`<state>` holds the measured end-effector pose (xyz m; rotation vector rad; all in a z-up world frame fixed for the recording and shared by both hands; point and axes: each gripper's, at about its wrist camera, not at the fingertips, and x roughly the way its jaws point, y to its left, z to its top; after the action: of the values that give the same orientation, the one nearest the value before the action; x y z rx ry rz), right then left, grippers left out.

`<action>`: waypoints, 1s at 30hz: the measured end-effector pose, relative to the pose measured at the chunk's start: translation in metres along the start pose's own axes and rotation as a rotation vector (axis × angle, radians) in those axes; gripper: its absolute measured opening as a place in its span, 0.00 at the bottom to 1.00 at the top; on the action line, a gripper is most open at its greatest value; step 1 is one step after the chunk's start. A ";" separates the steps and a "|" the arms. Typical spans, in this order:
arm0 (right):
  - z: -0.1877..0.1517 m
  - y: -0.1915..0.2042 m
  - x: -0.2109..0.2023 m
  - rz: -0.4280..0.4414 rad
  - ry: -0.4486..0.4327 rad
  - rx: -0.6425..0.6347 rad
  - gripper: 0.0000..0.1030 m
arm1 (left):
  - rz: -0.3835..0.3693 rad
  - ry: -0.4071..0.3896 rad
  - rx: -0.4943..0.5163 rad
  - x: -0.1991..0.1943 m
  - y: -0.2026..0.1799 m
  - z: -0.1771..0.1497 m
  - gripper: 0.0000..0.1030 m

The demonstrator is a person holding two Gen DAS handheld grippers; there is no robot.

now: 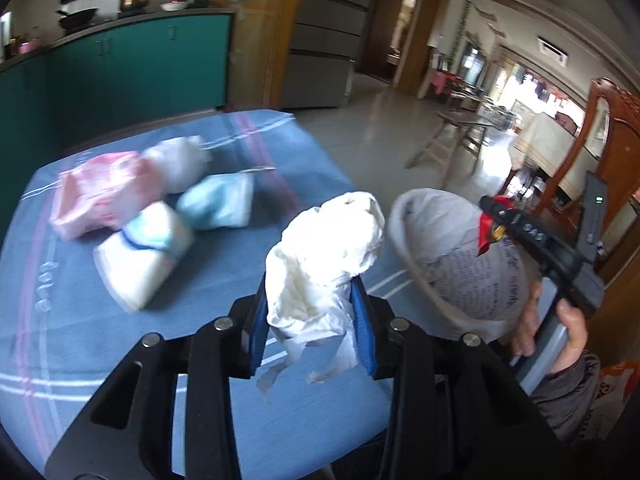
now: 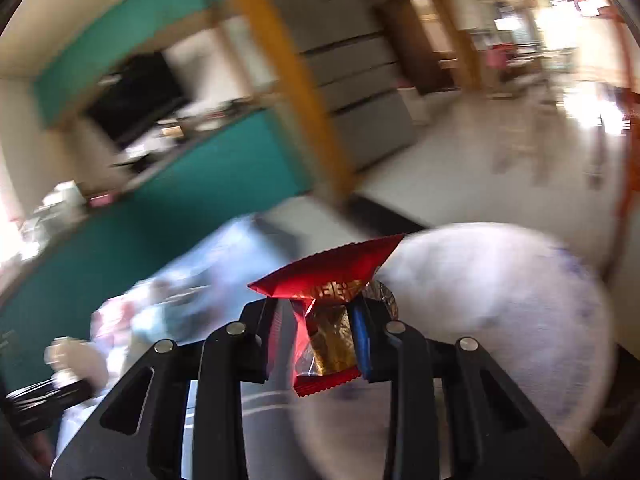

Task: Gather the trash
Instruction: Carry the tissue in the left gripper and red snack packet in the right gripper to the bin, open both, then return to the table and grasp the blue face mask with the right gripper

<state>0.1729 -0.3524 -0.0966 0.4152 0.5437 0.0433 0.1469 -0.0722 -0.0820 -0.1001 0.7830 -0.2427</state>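
Note:
My left gripper is shut on a crumpled white tissue and holds it above the blue tablecloth. A bin lined with a white printed plastic bag stands just right of the table's edge. My right gripper is over that bin, shut on a red and gold snack wrapper. In the right wrist view the right gripper grips the red wrapper, with the blurred white bin just to its right.
Several soft tissue packs, one pink, others white and blue, lie on the left of the table. Teal cabinets stand behind. Tiled floor and wooden chairs lie to the right.

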 end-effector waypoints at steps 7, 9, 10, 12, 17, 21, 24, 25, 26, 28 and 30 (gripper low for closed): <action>-0.002 -0.031 0.005 -0.085 0.014 0.072 0.31 | -0.166 0.069 0.116 0.067 -0.080 0.020 0.36; -0.002 -0.033 -0.002 -0.086 -0.024 0.084 0.31 | -0.211 0.084 0.136 0.085 -0.100 0.023 0.36; 0.000 -0.037 -0.009 -0.086 -0.042 0.099 0.31 | -0.230 0.092 0.145 0.092 -0.108 0.024 0.36; 0.000 -0.045 -0.015 -0.104 -0.083 0.136 0.33 | -0.269 0.107 0.162 0.106 -0.122 0.025 0.42; -0.001 -0.070 -0.017 -0.108 -0.110 0.259 0.65 | -0.275 0.089 0.175 0.117 -0.130 0.027 0.80; -0.001 -0.076 -0.013 -0.102 -0.108 0.309 0.71 | -0.201 0.046 0.139 0.096 -0.098 0.029 0.88; -0.002 -0.069 -0.005 -0.087 -0.088 0.302 0.71 | -0.120 0.001 0.099 0.062 -0.057 0.019 0.90; -0.003 -0.066 -0.005 -0.080 -0.092 0.295 0.71 | -0.075 -0.012 0.088 0.050 -0.041 0.013 0.91; -0.004 -0.062 -0.004 -0.069 -0.100 0.286 0.71 | -0.040 -0.020 0.080 0.040 -0.027 0.008 0.91; -0.006 -0.053 -0.005 -0.046 -0.107 0.269 0.71 | 0.062 -0.027 0.045 0.015 0.009 -0.010 0.92; -0.013 -0.045 -0.003 -0.022 -0.109 0.240 0.71 | 0.130 -0.015 0.008 -0.006 0.040 -0.026 0.92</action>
<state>0.1605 -0.3890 -0.1225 0.6422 0.4476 -0.0663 0.1314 -0.0317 -0.1032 -0.0434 0.7706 -0.1220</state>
